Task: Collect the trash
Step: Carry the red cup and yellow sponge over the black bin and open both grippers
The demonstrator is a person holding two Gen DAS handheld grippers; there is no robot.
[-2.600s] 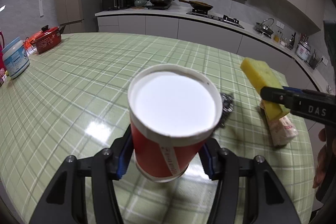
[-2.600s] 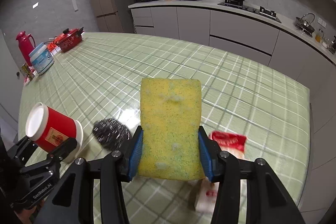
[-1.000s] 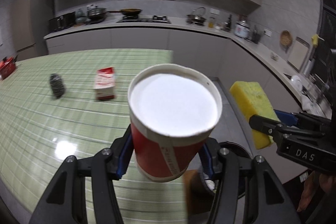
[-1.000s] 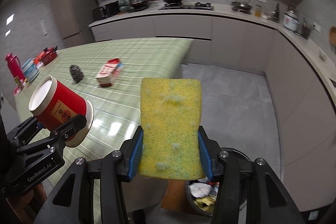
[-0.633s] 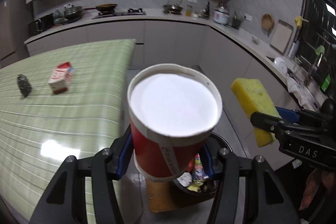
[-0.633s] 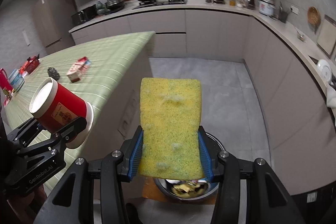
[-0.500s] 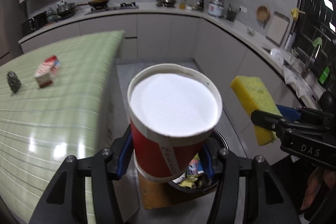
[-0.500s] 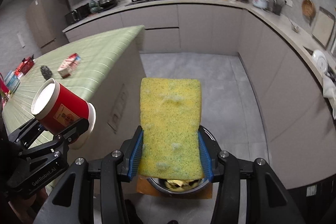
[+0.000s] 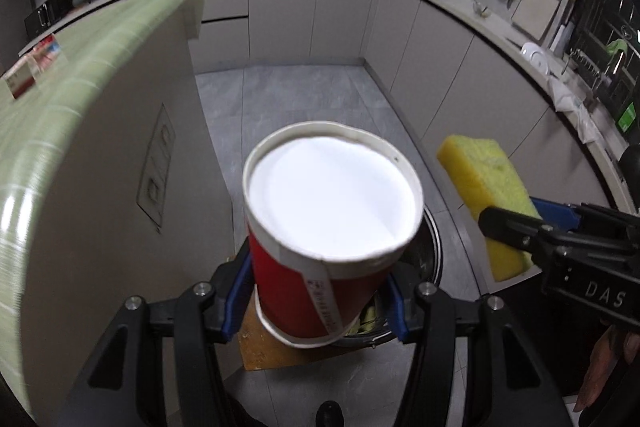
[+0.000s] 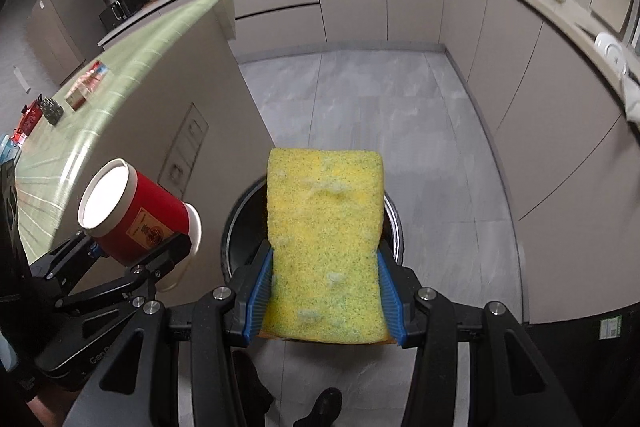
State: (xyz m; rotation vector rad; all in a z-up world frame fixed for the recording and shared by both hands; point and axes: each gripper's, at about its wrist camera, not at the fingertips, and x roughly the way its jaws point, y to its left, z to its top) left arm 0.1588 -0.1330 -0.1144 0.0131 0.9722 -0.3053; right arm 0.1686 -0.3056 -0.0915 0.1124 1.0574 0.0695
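The left gripper (image 9: 316,301) squeezes a red cup (image 9: 320,247) and the right gripper (image 10: 324,301) squeezes a yellow sponge (image 10: 324,247), both above the trash bin (image 10: 236,223). Nothing is dropped yet. A carton (image 10: 86,85) and scrubber (image 10: 52,111) wait on the table (image 10: 132,67).

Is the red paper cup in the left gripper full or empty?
Empty, as far as shown: the red paper cup is tipped toward the left wrist camera, its white inside bare, clamped in the left gripper.
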